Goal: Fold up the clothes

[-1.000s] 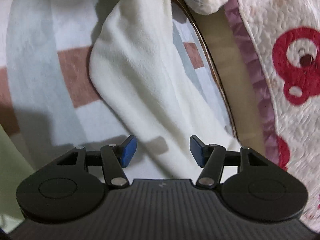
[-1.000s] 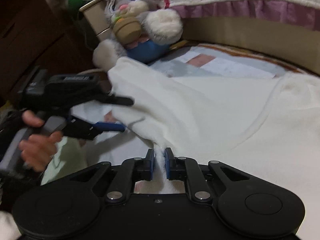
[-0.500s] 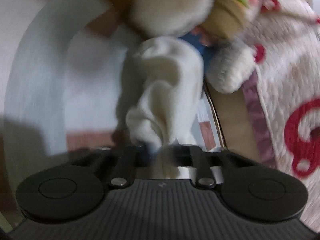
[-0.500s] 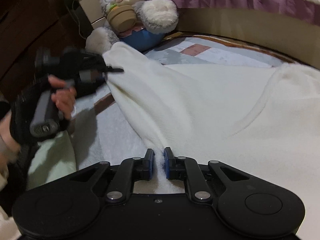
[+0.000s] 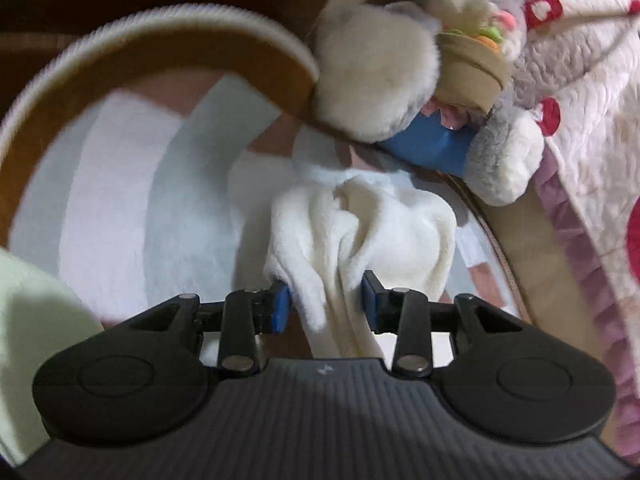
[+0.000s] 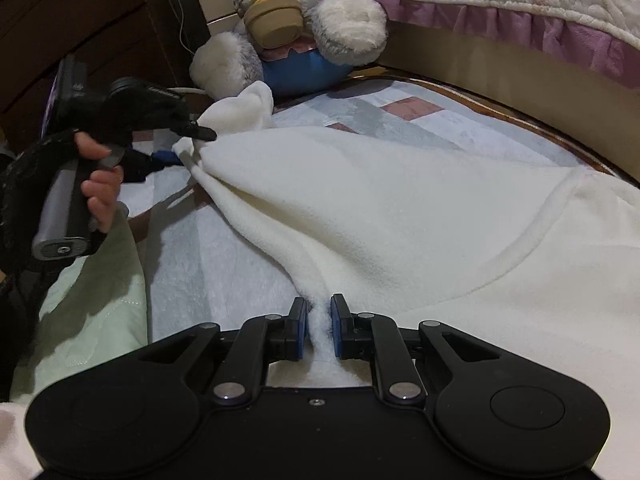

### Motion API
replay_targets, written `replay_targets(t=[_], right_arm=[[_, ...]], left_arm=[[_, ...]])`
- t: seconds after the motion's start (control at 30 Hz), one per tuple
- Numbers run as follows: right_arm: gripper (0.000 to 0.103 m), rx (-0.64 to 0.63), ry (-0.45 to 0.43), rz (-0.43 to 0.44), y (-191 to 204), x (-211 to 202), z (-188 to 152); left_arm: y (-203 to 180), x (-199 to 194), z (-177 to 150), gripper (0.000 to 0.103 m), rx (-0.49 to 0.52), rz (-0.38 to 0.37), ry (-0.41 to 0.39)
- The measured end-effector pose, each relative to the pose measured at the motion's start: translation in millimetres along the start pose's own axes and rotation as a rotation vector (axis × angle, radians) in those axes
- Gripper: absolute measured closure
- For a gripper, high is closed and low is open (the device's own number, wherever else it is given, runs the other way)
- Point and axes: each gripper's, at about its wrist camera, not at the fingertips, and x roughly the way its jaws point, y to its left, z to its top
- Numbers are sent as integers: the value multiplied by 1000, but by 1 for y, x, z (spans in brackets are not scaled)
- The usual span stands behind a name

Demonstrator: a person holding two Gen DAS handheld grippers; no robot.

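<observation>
Left wrist: left gripper [image 5: 326, 306] jaws opening around bunched cream fleece garment [image 5: 360, 232] near plush rabbit [image 5: 420, 80]; best re-pinch before pulling.

Right wrist: right gripper [image 6: 319, 330] clamped on hem; best kept taut, low over bedspread [image 6: 224, 264].

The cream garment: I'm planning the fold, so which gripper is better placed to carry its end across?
Probably the left. The left gripper has the bunched end of the cream garment lifted between its opening jaws, while the right gripper pinches the near edge low, suited to anchoring.
</observation>
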Motion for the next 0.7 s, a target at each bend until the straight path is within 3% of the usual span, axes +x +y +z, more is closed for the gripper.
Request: replay_targets(t=[0.1,0.23,0.43,0.47,0.5,0.53,0.67,0.7], right_arm=[[86,-14,-1,-8,3,2,0],[86,-80,7,-41,12,4,0],[86,-71,8,-37,11,3,2],[86,-57,6,-28,9,2,2],[86,-49,4,-23,7,2,1],[86,-39,2,-17,6,2,1],[86,-58,5,-29,9,3,0],[86,-67,8,-34,10,3,1]], left_arm=[[12,-6,2,66,-45,-65,-19],[21,11,5,55,-35,41,2],[27,40,18,47,-139,-71,-3],[26,45,23,52,-147,-83,-3],[23,47,28,64,-122,-108,5],[12,45,33,94,-53,-134,9],[-73,-7,26,94,519,-76,-225],[-79,-18,26,94,535,-66,-265]])
